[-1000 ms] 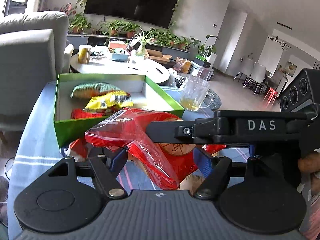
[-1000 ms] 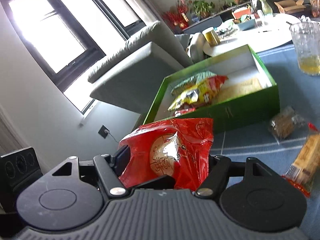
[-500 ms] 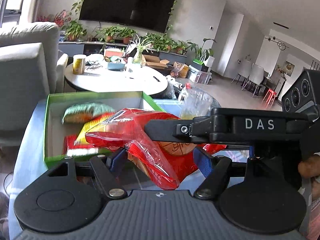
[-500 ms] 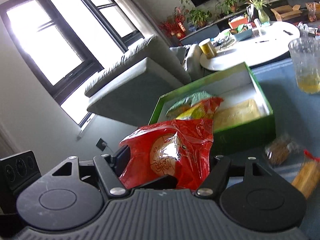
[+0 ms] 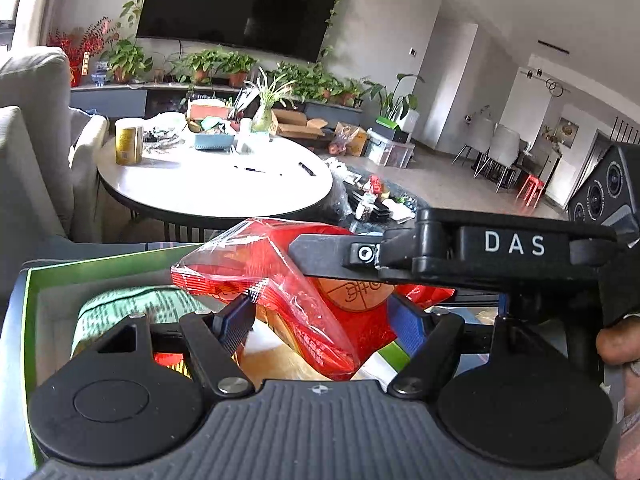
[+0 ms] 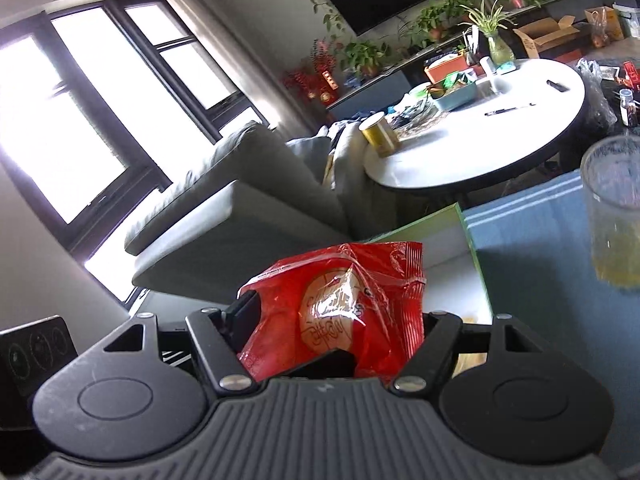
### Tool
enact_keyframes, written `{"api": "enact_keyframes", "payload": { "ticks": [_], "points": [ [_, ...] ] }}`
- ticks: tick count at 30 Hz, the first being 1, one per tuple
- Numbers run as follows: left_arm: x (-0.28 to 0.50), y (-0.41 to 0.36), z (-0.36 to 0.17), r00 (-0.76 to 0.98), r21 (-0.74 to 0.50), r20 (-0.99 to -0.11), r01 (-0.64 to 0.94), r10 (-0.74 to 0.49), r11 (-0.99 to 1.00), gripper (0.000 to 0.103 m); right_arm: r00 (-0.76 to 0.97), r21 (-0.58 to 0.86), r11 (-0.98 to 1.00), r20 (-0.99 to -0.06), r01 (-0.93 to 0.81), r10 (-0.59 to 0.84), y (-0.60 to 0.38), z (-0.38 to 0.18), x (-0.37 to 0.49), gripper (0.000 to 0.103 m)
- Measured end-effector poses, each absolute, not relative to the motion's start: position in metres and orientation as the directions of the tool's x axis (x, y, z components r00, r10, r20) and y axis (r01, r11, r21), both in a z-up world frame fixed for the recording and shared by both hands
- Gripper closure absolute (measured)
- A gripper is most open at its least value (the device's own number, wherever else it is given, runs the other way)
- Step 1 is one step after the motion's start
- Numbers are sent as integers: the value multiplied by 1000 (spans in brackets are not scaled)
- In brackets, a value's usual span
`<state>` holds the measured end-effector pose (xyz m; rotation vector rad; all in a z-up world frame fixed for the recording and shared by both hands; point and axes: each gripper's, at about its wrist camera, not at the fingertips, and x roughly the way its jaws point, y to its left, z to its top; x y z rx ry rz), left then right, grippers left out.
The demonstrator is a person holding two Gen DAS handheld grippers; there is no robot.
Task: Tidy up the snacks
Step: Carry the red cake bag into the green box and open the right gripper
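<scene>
A red snack bag (image 5: 320,304) is held by both grippers over the green box (image 5: 28,320). My left gripper (image 5: 324,320) is shut on the bag's lower part. My right gripper (image 6: 340,332) is shut on the same red bag (image 6: 344,312); one of its fingers (image 5: 320,252) crosses the left wrist view, on the bag. Inside the box lies a green snack pack (image 5: 120,312) at the left, with a red one partly hidden under my left gripper. The box's far green rim (image 6: 468,232) shows in the right wrist view.
A glass (image 6: 612,216) with yellow liquid stands on the blue tablecloth (image 6: 532,264) right of the box. Beyond are a white round table (image 5: 216,184) with clutter and a grey sofa (image 6: 224,208).
Both grippers have carried the red bag forward from in front of the box to above its inside. The box now fills the low foreground. The grip is unchanged.
</scene>
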<state>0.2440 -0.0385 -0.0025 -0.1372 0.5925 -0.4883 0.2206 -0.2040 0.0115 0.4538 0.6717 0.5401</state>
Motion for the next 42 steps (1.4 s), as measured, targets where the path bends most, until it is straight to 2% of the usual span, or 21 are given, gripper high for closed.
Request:
{"api": "enact_keyframes", "payload": {
  "ticks": [5, 9, 11, 17, 24, 36, 42],
  "points": [
    [269, -43, -14, 711, -232, -538, 391, -453, 891, 32, 654, 574, 767, -467, -287, 595, -208, -4, 243, 44],
    [276, -40, -19, 754, -134, -555, 334, -350, 933, 33, 698, 541, 808, -485, -234, 527, -211, -12, 252, 44],
    [275, -34, -19, 750, -145, -559, 333, -354, 932, 33, 702, 518, 834, -522, -190, 485, -214, -17, 252, 42],
    [257, -27, -17, 758, -149, -559, 306, -335, 940, 33, 689, 556, 811, -517, -181, 508, -227, -18, 238, 42],
    [223, -18, -11, 771, -172, -544, 282, -329, 944, 32, 720, 475, 857, -523, -199, 457, -227, -1, 208, 36],
    [140, -4, 3, 833, -99, -487, 246, -263, 964, 27, 717, 444, 847, -485, -292, 501, -223, 9, 135, 35],
    [100, 3, 9, 847, -103, -467, 234, -255, 967, 24, 729, 399, 851, -460, -340, 507, -220, 15, 100, 35]
  ]
}}
